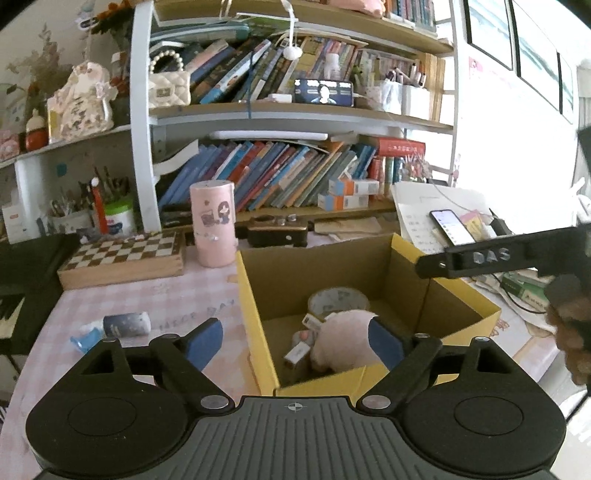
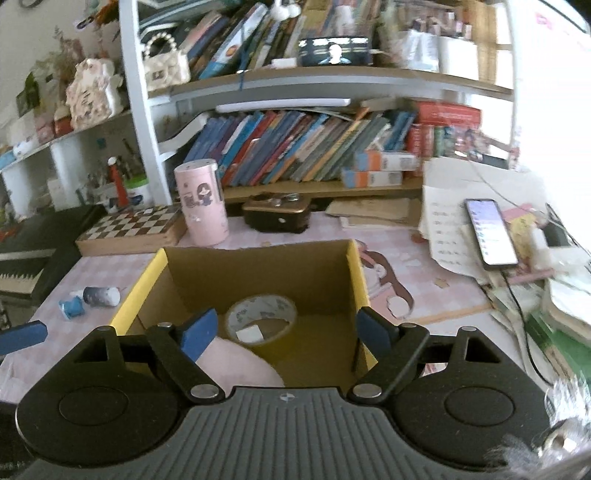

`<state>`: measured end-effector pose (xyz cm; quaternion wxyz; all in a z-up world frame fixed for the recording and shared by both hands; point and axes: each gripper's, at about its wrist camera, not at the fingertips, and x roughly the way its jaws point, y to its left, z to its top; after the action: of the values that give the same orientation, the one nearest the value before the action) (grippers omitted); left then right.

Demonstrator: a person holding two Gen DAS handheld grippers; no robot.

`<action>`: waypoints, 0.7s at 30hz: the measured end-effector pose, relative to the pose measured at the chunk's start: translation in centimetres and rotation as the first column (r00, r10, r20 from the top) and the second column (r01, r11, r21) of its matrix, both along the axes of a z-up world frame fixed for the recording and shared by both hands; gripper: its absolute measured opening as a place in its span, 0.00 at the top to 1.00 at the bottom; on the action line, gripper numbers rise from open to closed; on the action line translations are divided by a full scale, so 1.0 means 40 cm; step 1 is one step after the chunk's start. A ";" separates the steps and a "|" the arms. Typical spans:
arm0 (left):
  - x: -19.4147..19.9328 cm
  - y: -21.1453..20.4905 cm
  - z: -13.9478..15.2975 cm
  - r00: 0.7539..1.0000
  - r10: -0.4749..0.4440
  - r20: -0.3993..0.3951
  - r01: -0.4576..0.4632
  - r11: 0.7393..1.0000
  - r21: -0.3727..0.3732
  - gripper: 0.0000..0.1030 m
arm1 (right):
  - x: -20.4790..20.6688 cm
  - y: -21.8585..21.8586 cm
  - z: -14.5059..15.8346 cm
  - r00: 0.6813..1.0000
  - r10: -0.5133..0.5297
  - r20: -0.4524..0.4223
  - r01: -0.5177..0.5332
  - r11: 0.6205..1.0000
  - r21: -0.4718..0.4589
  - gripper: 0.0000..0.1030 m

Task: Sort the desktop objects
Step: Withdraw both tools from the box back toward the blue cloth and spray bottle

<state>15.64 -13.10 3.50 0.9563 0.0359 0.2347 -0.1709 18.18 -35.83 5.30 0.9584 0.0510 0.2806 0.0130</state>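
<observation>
Cardboard box (image 2: 258,269) holding one tape roll (image 2: 261,318), one pink plush (image 1: 347,343), both tongs (image 1: 295,341) (image 2: 284,332) spread, empty.

White bookshelf (image 1: 295,114) crammed with books; bright window (image 1: 517,33) right.

Both wrist views look down close into the cardboard box (image 1: 369,266), facing the bookshelf (image 2: 314,85)
</observation>
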 end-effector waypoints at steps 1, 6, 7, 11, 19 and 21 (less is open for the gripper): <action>-0.003 0.007 -0.002 1.000 -0.003 -0.005 0.003 1.000 -0.005 0.14 | -0.015 0.002 -0.003 1.000 -0.013 0.000 0.013 1.000 0.003 0.21; -0.027 0.034 -0.015 0.999 -0.025 -0.021 0.025 1.000 -0.009 0.14 | -0.081 0.020 -0.027 0.997 -0.073 -0.016 0.074 0.997 0.023 0.21; -0.032 0.039 -0.019 0.999 -0.030 -0.025 0.030 1.000 -0.009 0.14 | -0.094 0.026 -0.033 0.996 -0.083 -0.021 0.084 0.996 0.027 0.21; -0.054 0.067 -0.035 0.998 -0.049 -0.047 0.048 0.999 -0.014 0.14 | -0.141 0.059 -0.061 0.992 -0.115 -0.054 0.117 0.993 0.032 0.21; -0.113 0.135 -0.070 0.993 -0.077 -0.088 0.077 0.997 0.003 0.14 | -0.226 0.143 -0.104 0.982 -0.150 -0.113 0.154 0.988 0.026 0.21; -0.130 0.153 -0.077 0.992 -0.081 -0.096 0.083 0.997 0.009 0.14 | -0.248 0.168 -0.114 0.980 -0.157 -0.126 0.161 0.987 0.024 0.21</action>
<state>10.45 -6.99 0.43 0.9359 0.0435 0.2796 -0.2101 8.26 -29.10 0.72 0.9361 0.0902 0.3343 -0.0620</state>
